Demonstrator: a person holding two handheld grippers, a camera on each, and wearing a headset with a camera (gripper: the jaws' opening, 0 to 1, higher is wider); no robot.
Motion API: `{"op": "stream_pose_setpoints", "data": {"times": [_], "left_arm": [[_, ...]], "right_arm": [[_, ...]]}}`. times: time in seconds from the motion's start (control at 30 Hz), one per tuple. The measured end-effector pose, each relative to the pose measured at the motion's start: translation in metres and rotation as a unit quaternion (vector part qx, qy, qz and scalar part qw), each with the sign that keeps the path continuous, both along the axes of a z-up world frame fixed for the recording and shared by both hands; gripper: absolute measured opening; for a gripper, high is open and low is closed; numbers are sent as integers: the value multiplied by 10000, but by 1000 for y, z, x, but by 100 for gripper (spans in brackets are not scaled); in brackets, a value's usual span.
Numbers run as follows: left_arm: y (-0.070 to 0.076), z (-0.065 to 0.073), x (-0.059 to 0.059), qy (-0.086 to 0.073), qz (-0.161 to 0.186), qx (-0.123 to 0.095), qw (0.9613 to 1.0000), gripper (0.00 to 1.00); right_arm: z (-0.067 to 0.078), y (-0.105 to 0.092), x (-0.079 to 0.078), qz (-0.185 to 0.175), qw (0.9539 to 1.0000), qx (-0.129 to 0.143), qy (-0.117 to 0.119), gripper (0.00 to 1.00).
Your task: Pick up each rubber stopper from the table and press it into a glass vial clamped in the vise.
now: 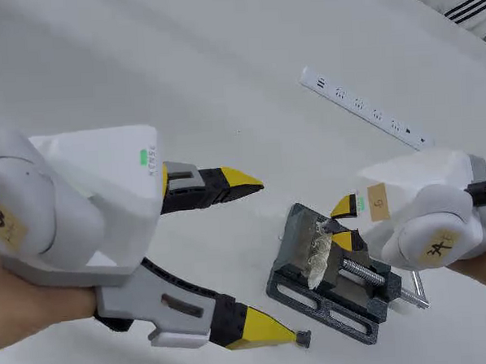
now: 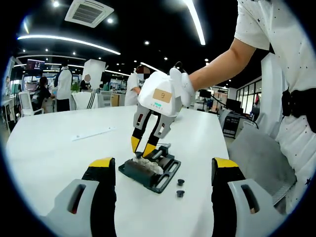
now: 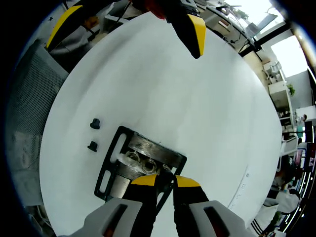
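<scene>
A black vise [image 1: 330,296] holds several clear glass vials [image 1: 318,250]. My right gripper [image 1: 342,224] hangs right over them, its yellow tips nearly together, shut on a small dark rubber stopper [image 3: 165,173] at the mouth of one vial. Two open vials [image 3: 139,161] stand beside it in the vise [image 3: 111,168]. My left gripper [image 1: 271,259] is wide open to the left of the vise, holding nothing. One loose stopper [image 1: 303,337] lies by its lower tip. Two stoppers [image 2: 180,187] lie on the table next to the vise [image 2: 163,178].
A white power strip [image 1: 365,109] lies on the white table [image 1: 180,71] beyond the vise. The vise's screw handle [image 1: 395,290] sticks out towards the right. A grey mesh chair [image 3: 34,108] stands beside the table.
</scene>
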State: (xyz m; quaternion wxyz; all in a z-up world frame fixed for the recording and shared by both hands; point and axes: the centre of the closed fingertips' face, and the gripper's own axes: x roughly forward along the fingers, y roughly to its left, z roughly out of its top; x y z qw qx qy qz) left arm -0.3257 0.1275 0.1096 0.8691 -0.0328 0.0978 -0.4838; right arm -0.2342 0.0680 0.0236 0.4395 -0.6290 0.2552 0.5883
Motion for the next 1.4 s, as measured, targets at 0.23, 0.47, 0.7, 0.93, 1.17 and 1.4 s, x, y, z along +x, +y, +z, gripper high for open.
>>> {"op": "stream_pose_setpoints", "data": {"times": [0.23,0.47,0.7,0.93,1.17,1.4], "left_arm": [[-1,0,0,1,1,7,10000,79],[-2,1,-1,4,-20,17,10000,79],[-4,2,0,2,-55,17,10000,79],[-4,2,0,12,-68,17,10000,79],[-6,3,1,22,-75,17,10000,79],[-5,2,1,32,-72,10,10000,78]], "right_arm": [[3,-2,2,-237,9995,156,137,14],[21,-1,2,-1000,9899,692,732,9],[23,2,5,-1360,9802,923,1102,3],[15,1,4,-1445,9778,913,1212,2],[11,2,6,-1459,9771,913,1247,1],[8,1,5,-1505,9756,910,1315,0]]}}
